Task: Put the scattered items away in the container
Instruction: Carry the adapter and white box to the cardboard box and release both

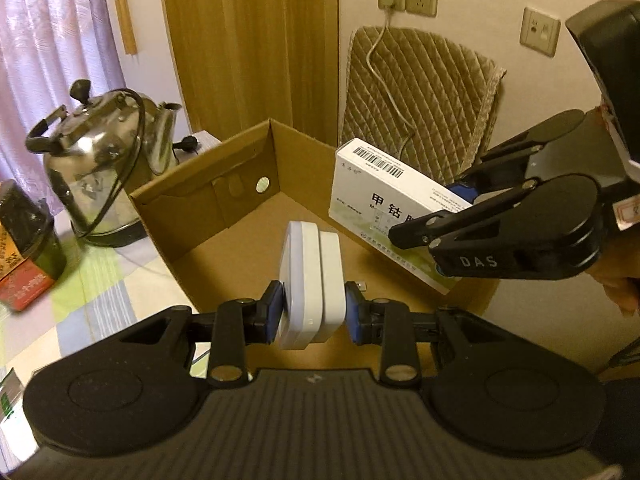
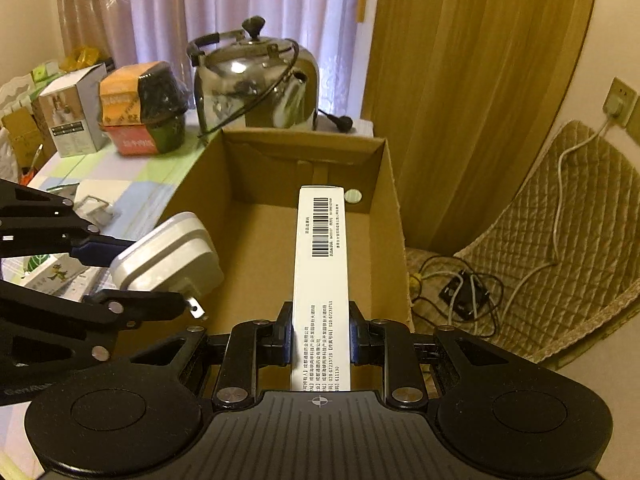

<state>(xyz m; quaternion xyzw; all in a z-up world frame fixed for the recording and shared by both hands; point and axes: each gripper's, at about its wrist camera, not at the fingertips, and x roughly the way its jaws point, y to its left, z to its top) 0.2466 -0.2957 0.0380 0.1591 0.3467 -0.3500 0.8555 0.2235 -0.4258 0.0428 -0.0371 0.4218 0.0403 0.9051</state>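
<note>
— Left gripper (image 1: 314, 312)?
— Clamped on white charger (image 1: 312, 280), above the cardboard box (image 1: 200, 200).
— Right gripper (image 2: 320, 336)?
— Clamped on medicine carton (image 2: 320, 264), over the same box, beside the charger.

Plain brown cardboard box (image 2: 280, 240) sits on a pastel green, lilac and white checked tablecloth (image 2: 120, 184); the long medicine carton (image 2: 320, 280) is white with a black barcode, the two-part plug adapter (image 1: 312, 284) pale grey-white, the kettle (image 2: 256, 84) mirror silver.
</note>
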